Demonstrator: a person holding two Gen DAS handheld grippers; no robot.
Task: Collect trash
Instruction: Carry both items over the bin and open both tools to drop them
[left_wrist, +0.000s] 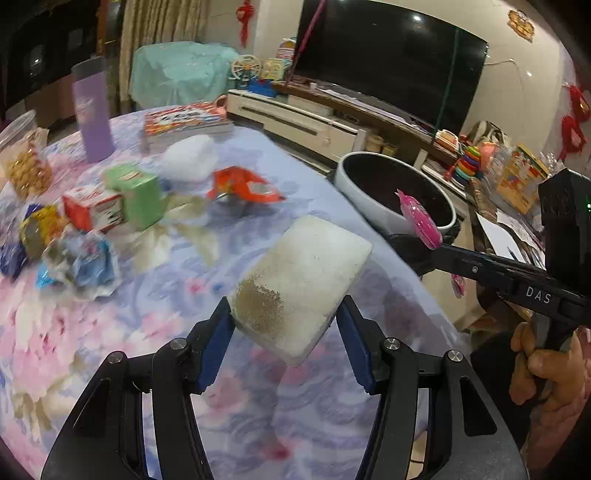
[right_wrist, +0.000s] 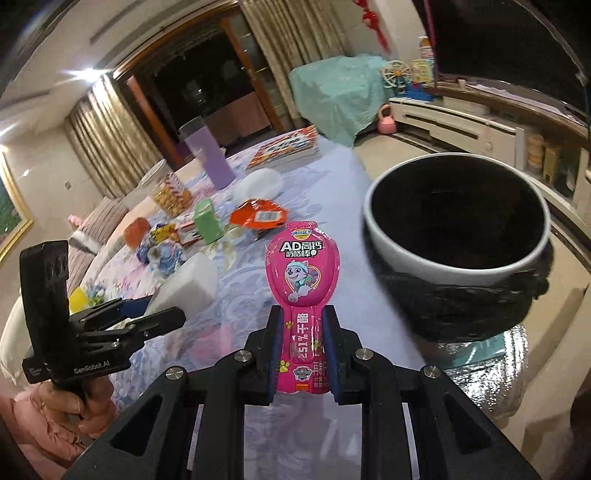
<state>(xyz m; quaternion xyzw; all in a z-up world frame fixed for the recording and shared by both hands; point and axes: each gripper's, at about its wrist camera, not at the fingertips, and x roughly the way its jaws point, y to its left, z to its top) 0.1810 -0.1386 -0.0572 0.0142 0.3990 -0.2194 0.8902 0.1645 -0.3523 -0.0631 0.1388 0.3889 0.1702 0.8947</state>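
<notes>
The right gripper (right_wrist: 301, 354) clamps a pink wrapper (right_wrist: 301, 273) above the table (right_wrist: 369, 295), beside the lined bin (right_wrist: 458, 236).

A large dark television (left_wrist: 388, 62) stands on a low white cabinet (left_wrist: 295, 118) against the pale wall, striped curtains (right_wrist: 99, 129) (drawn) flanking dark windows.

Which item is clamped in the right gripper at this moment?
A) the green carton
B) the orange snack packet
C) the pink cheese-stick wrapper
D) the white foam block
C: in the right wrist view the right gripper has its blue pads pressed on the narrow lower part of the pink cheese-stick wrapper, while the white foam block sits in the left gripper.
</notes>
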